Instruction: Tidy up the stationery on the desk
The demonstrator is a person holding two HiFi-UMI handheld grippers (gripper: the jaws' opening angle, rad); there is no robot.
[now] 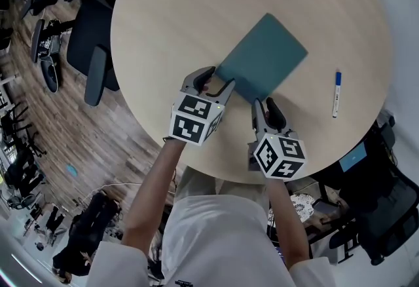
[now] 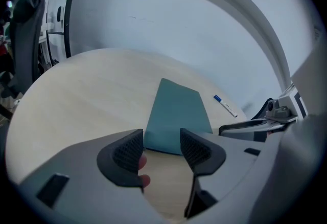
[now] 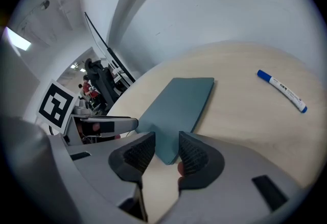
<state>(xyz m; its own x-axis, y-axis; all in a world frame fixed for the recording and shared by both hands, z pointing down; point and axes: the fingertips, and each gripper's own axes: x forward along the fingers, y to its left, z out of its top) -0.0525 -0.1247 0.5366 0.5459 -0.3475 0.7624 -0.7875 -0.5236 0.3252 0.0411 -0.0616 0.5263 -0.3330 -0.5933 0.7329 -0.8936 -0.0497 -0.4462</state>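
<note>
— Looking for the flat teal rectangular notebook. Lying where?
— Flat on the round pale wooden surface, around its middle. Long axis set diagonally in the head view, from lower left by the two tools up toward upper right, with one short edge turned toward the person.
— And the left hand-held gripper?
— Spread wide, pinching nothing. Poised at the notebook's near left corner, angled down and away, with the near edge visible just past the gap and both pads off it. Touching the surface or not: cannot tell.
— Same for the right hand-held gripper?
— Parted too, though less widely. Lined up with the notebook's near right corner, with that corner peeking into the gap and neither pad pressing on it. Angled down beside the left one.
— Any other stationery?
— Only a white marker pen with a blue cap, well apart to the right of the notebook, close to the surface's right rim. Long axis almost straight away from the person, cap at the far end.
— Beyond the surface?
— Dark office chairs on a wood-plank floor, off to the left.
</note>
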